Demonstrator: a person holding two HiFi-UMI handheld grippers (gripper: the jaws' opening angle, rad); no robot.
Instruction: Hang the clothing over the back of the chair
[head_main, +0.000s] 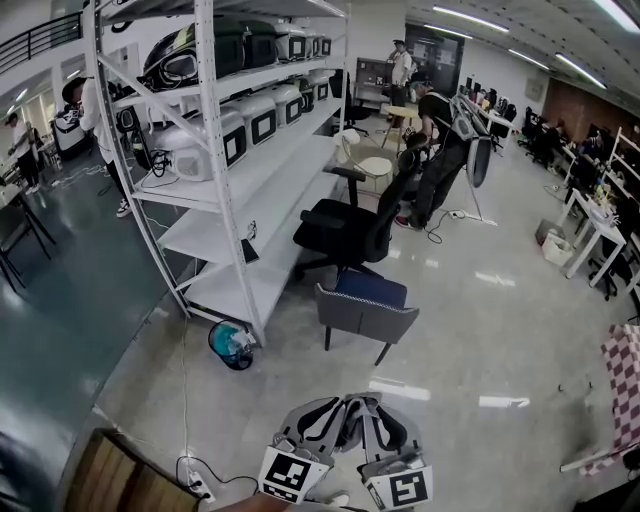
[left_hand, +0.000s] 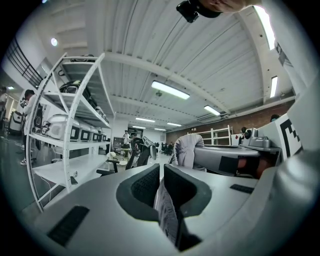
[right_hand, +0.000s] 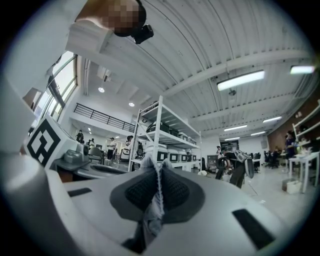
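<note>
Both grippers are held side by side and level at the bottom of the head view, the left gripper (head_main: 325, 415) beside the right gripper (head_main: 372, 418). Each is shut on a fold of thin grey clothing. In the left gripper view the clothing (left_hand: 167, 215) runs pinched between the dark pads of the left gripper (left_hand: 161, 172). In the right gripper view the clothing (right_hand: 152, 210) sticks up through the shut right gripper (right_hand: 159, 170). The grey chair (head_main: 365, 310) with a blue seat stands on the floor ahead, its back toward me and apart from the grippers.
A black office chair (head_main: 345, 225) stands just behind the grey chair. A tall white shelf rack (head_main: 235, 200) runs along the left, with a teal round object (head_main: 232, 345) at its foot. A power strip (head_main: 200, 487) lies near my left. People stand at the far end.
</note>
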